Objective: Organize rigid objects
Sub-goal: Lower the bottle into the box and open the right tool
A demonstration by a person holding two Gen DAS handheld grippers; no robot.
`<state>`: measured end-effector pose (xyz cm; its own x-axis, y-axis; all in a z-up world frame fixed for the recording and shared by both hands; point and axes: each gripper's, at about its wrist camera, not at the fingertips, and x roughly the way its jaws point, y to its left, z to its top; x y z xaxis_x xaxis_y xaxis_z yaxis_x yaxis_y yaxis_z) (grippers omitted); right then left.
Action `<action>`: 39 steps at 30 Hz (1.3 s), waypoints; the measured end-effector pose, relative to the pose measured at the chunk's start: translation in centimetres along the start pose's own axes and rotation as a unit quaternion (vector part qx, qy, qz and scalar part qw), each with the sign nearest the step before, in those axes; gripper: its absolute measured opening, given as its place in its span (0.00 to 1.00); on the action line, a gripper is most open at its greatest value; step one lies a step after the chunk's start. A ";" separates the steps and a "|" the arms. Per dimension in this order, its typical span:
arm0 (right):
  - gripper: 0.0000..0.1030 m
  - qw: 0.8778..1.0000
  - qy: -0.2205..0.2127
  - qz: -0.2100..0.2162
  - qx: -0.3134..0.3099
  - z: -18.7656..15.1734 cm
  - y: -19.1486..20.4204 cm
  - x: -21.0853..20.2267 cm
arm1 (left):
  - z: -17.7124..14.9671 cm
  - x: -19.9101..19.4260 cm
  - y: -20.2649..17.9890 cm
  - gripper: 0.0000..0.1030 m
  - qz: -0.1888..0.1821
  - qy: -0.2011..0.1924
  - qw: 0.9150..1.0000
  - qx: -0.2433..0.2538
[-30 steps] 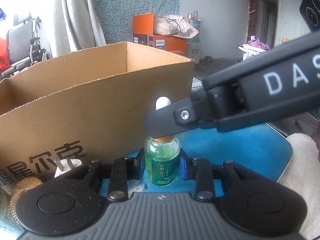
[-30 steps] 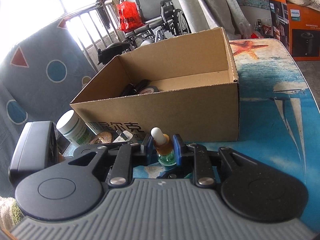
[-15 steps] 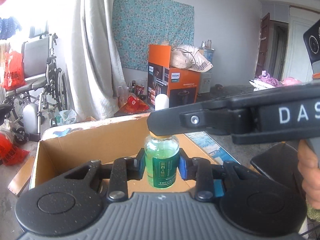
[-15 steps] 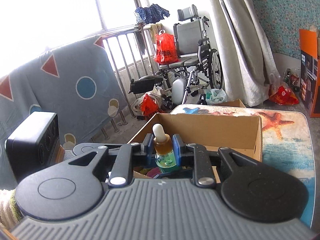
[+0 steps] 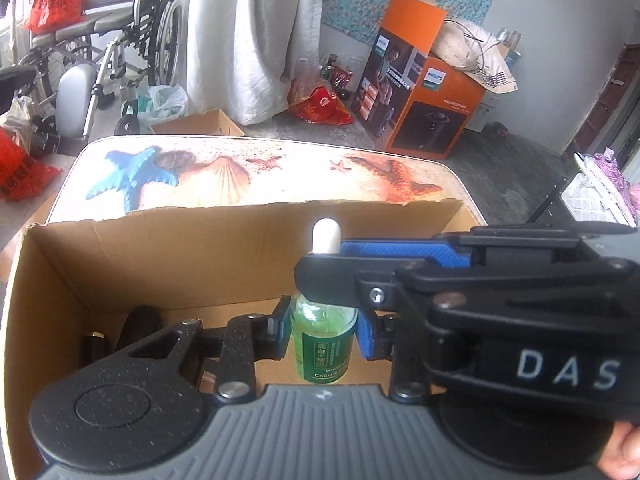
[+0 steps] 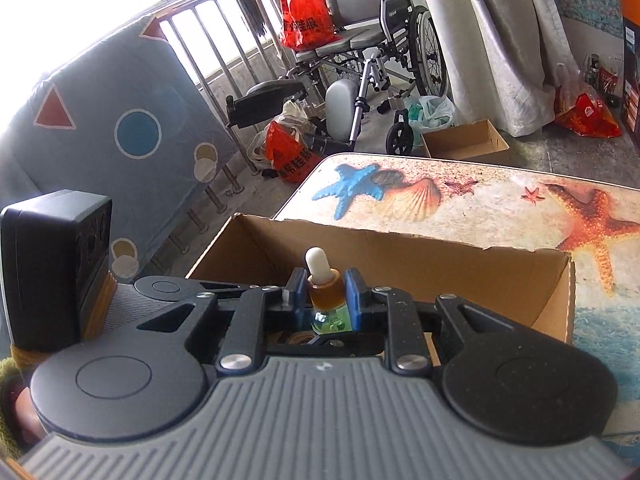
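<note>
Both claws are on one dropper bottle [image 5: 323,344], held upright over the open cardboard box [image 5: 168,264].

Left claw [image 5: 322,334]: I have its blue pads clamped on the green glass body, one pad on each side, just above the dark green label. Liquid inside is green.

Right claw [image 6: 326,294]: I have it clamped higher up, on the amber collar below the white rubber bulb [image 6: 317,261]. In the left wrist view it reaches in from the right, crossing in front of the bottle's neck, with the bulb standing clear above the upper finger. White "DAS" lettering shows on its body. A bit of my hand [image 5: 622,454] shows at the lower right corner of that view.

Bottle position: above the interior of the box, nearer the near wall than the far wall. I cannot tell whether its base touches the box floor; the claw body hides it.

Box contents: dark objects [image 5: 136,330] lie on the floor at the left, one with a small gold-coloured end. I cannot make out what they are.

The box stands on the bench [image 5: 280,168], whose top carries a printed starfish and shell pattern. Past the bench's far edge: a wheelchair [image 6: 384,40], a red bag [image 6: 302,16], a pale curtain [image 5: 248,40], an orange carton [image 5: 420,92].
</note>
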<state>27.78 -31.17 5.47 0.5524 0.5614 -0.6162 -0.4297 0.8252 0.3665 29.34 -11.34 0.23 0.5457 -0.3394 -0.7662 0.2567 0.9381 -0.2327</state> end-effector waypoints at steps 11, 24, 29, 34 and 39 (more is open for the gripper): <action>0.19 1.000 0.027 -0.001 0.008 0.3 -2.8 6.7 | 0.6 2.5 1.1 0.44 0.017 0.034 0.999 -0.018; 0.21 1.000 0.010 0.018 0.009 0.4 -1.7 4.6 | 0.5 -0.6 -0.5 0.67 0.013 0.006 1.000 -0.017; 0.29 0.998 -0.049 0.013 0.038 -0.8 -0.8 -1.3 | -0.5 -4.9 -2.1 0.79 0.000 -0.029 1.000 0.006; 0.47 0.989 -0.136 0.013 0.055 -5.2 1.0 -9.6 | -3.5 -9.4 -3.7 0.89 -0.035 -0.050 0.998 0.033; 0.51 0.981 -0.174 0.015 0.081 -11.0 2.3 -15.3 | -7.6 -13.5 -5.0 0.91 -0.049 -0.074 0.994 0.062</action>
<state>10.49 -38.55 8.07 0.7637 0.5500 -0.3380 -0.3461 0.7908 0.5048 14.68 -10.92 7.18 0.6222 -0.4442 -0.6446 0.4058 0.8872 -0.2197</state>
